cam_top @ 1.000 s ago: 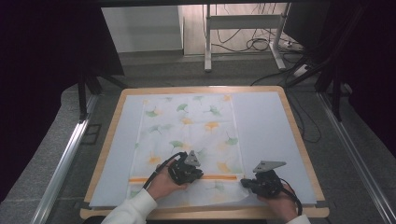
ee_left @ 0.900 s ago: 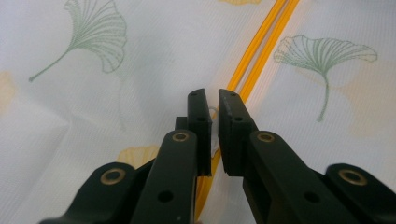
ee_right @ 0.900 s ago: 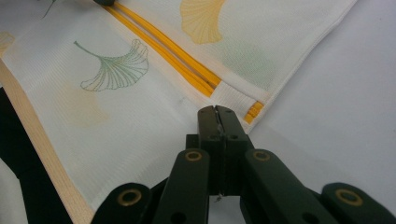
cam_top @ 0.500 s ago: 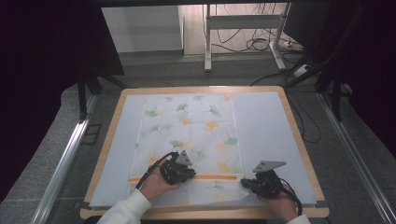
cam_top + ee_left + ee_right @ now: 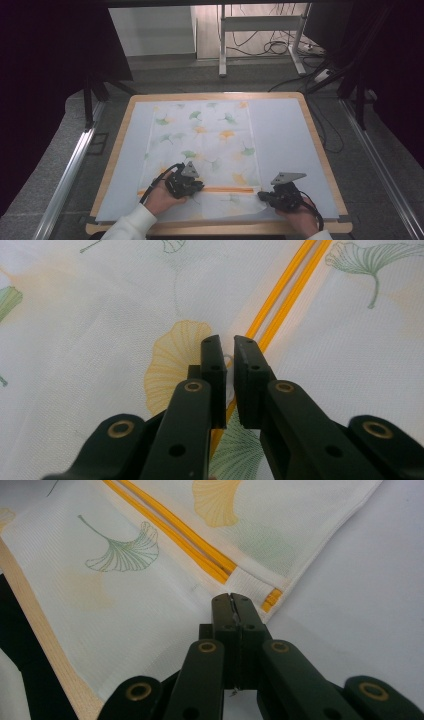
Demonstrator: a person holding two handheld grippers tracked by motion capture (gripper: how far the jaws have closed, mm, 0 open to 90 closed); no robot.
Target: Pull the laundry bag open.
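A white mesh bag [image 5: 205, 135] printed with ginkgo leaves lies flat on the table, with an orange zipper [image 5: 227, 189] running across its near end. My left gripper [image 5: 197, 187] sits on the zipper's left part. In the left gripper view its jaws [image 5: 230, 347] stand almost together right over the orange zipper [image 5: 295, 275], pinching a thin pale tab that looks like the zipper pull. My right gripper [image 5: 262, 196] rests at the bag's near right corner. Its jaws [image 5: 232, 600] are shut on the bag's edge, just beside the zipper's end [image 5: 272, 597].
The bag lies on a pale mat [image 5: 285, 135] covering a wooden-rimmed table [image 5: 320, 150]. Dark floor, metal rails and cables surround the table. The wooden front edge [image 5: 35, 630] runs close behind the bag's near hem.
My left gripper has slid to the left along the orange zipper, its jaws staying together. The right gripper has kept still on the bag's corner.
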